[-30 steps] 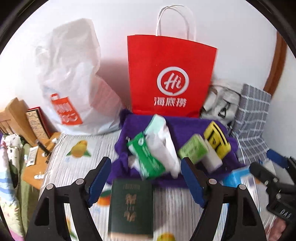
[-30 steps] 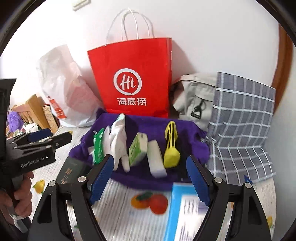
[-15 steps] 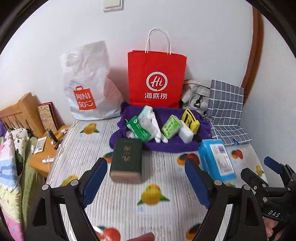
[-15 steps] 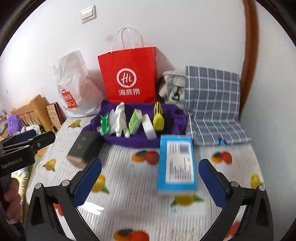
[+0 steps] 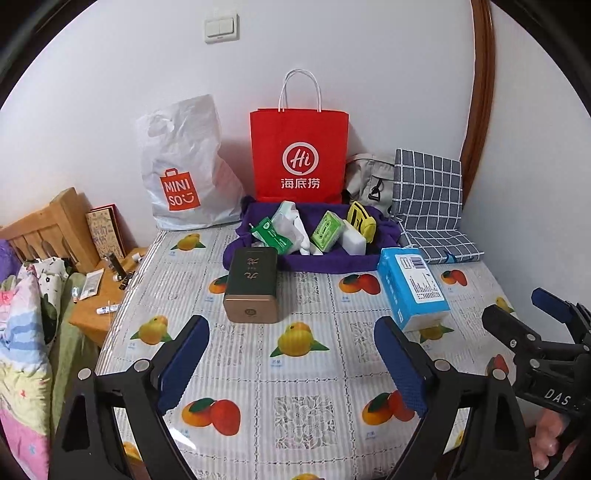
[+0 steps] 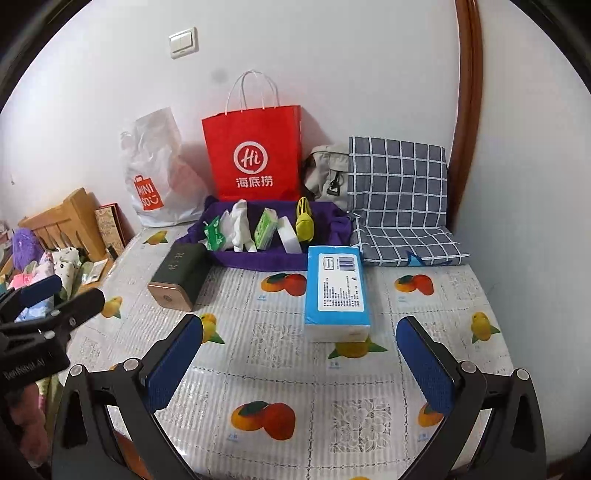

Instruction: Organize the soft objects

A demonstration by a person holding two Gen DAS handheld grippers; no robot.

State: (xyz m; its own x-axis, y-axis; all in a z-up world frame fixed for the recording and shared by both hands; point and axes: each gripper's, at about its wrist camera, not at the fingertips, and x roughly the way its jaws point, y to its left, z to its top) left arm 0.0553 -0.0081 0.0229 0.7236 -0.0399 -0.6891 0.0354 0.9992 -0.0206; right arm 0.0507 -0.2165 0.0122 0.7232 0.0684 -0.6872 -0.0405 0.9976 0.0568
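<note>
Blue tissue pack (image 6: 338,290) lying flat on the fruit-print table (image 6: 280,354), just in front of the purple cloth (image 6: 258,258) bearing small packets; dark green box (image 5: 253,284) to its left. Left gripper (image 5: 291,363) and right gripper (image 6: 299,363) both empty, jaws having just spread wide, nothing between them

red paper bag (image 5: 299,155), wall switch (image 5: 221,31)

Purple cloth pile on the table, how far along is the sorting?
Done: small packs sit on the purple cloth. In hand: nothing; left gripper and right gripper are both open and empty. Left: green box and blue tissue pack lie apart on the tablecloth.
</note>
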